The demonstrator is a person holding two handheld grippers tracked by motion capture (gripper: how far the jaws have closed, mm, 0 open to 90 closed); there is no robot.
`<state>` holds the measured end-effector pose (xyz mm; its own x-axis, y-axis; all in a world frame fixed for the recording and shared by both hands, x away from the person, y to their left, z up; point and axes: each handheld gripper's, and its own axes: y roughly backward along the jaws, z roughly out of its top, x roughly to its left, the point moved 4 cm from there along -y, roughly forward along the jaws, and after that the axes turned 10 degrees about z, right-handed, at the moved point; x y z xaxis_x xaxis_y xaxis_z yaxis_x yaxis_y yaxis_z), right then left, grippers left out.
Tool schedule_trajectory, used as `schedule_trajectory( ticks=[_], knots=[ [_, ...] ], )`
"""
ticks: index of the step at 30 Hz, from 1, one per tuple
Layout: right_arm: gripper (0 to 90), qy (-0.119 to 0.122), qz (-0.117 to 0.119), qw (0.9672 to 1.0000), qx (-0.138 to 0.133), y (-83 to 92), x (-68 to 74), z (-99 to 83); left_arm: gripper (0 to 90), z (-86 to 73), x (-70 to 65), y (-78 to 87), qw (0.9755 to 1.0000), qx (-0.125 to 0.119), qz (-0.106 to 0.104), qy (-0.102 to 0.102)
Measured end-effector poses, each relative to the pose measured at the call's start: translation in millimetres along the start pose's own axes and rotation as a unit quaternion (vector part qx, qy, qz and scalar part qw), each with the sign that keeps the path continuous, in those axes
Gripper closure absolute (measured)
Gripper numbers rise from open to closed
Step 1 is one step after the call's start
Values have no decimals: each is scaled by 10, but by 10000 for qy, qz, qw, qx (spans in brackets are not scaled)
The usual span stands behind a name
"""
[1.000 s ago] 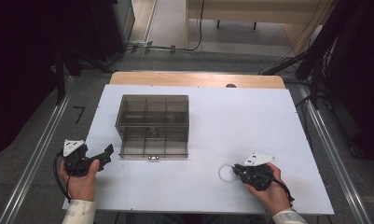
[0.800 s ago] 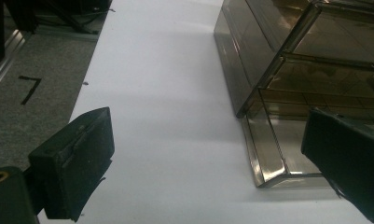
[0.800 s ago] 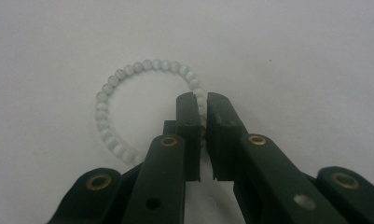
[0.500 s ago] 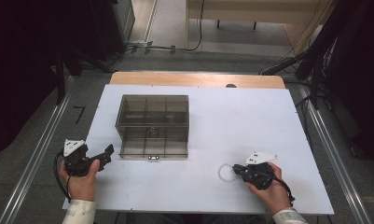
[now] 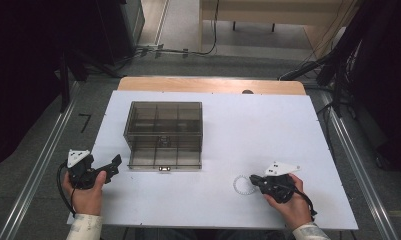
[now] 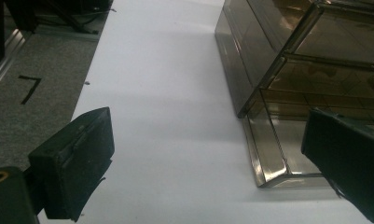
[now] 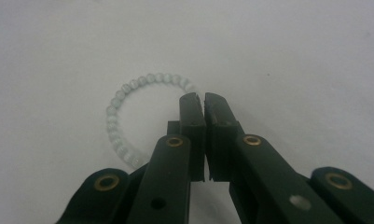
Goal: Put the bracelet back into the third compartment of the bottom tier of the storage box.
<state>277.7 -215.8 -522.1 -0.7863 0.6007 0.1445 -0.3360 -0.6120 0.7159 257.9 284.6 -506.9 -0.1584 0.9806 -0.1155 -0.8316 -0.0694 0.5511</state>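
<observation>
A smoky see-through compartment box [image 5: 163,125] stands left of the table's middle, and its bottom drawer [image 5: 164,161] sticks out a little toward me. My left gripper [image 5: 114,167] rests on the table just left of that drawer, open. In the left gripper view its jaws [image 6: 203,126] are spread wide before the drawer's corner [image 6: 268,149], with nothing between them. A ring of pale beads [image 5: 235,185] lies flat at the front right. My right gripper [image 5: 252,179] is shut, with its tips [image 7: 203,95] over the right side of the bead ring [image 7: 114,100]. That side is hidden, so I cannot tell if a bead is caught.
The white tabletop [image 5: 268,135] ends close behind both hands at the front edge. A wooden strip [image 5: 213,85] runs along the far edge. Grey floor with metal rails [image 5: 33,175] lies to either side, and cables trail at the back.
</observation>
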Motion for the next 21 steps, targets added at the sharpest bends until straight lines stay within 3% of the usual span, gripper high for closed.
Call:
schedule_trajectory(
  ticks=[13,21],
  knots=[
    [853,-13,188,9994,-294,124,68,127,30,-2,1,-4,10000,6,11,3],
    [853,165,295,9987,-392,142,175,258,30,-2,4,-3,10000,0,5,31]
  ],
)
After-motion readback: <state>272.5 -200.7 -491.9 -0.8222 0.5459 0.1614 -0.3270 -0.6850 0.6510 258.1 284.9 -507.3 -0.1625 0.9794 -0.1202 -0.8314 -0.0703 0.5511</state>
